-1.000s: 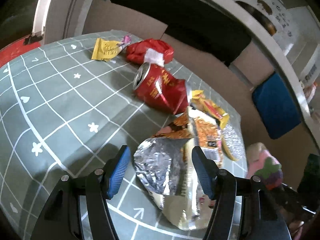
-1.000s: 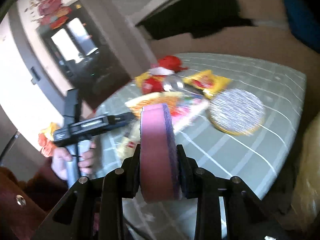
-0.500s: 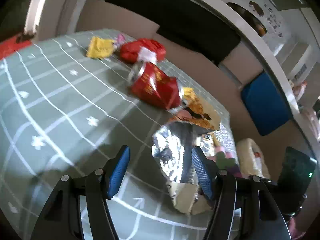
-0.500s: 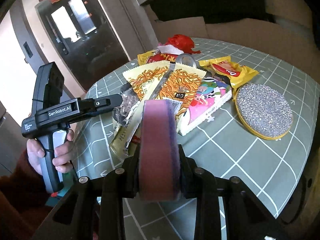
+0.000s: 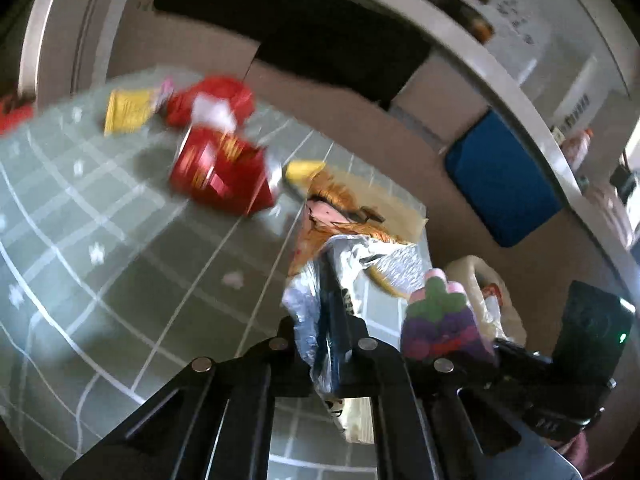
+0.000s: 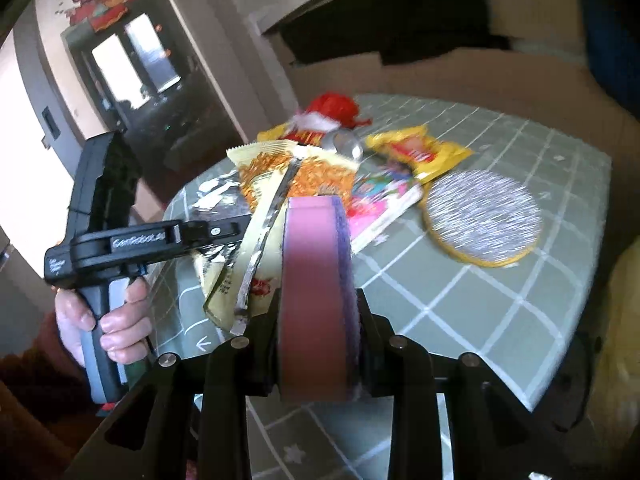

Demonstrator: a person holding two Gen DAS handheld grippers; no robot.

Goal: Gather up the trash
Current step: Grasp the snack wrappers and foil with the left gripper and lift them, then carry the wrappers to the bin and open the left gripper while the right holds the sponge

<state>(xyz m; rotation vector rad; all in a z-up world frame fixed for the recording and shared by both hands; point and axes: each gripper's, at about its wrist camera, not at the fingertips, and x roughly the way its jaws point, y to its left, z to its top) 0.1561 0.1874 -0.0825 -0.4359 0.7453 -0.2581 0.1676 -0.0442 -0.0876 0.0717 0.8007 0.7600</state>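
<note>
Left hand (image 6: 105,317): yours, wrapped round the black pistol grip at the far left of the right wrist view, off the table's edge.
Left gripper (image 5: 331,332): your jaws are clenched on the foil wrapper (image 5: 362,258); the fingers sit close together with crumpled silver foil pinched between them. Seen side-on in the right wrist view (image 6: 224,232), its tip meets the wrapper's silver side.
Foil wrapper: orange noodle print outside, silver inside; its lower end looks raised off the tablecloth (image 5: 120,248), its upper end lies over the other litter (image 6: 296,184).
Can (image 5: 222,176): red, crushed, on its side, up-table and left of the wrapper; blurred.
Red bag (image 5: 208,100): crumpled, with a white patch, just beyond the can.
Yellow sachet (image 5: 128,110): flat, just left of the red bag, near the far edge.
Right gripper (image 6: 316,320): you are grasping the sponge (image 6: 316,292), pink with a purple face, held on edge between the two fingers. From the left wrist view (image 5: 440,320) it shows right of the wrapper.
Pink packet (image 6: 380,200): cartoon print, flat, behind the sponge, partly under the noodle wrapper.
Yellow chip bag (image 6: 420,150): flat, beyond the pink packet, touching it.
Glitter disc (image 6: 482,216): round, silver, yellow rim, flat on the cloth, right of the packets.
Focus: both views are motion-blurred; print is unreadable.
</note>
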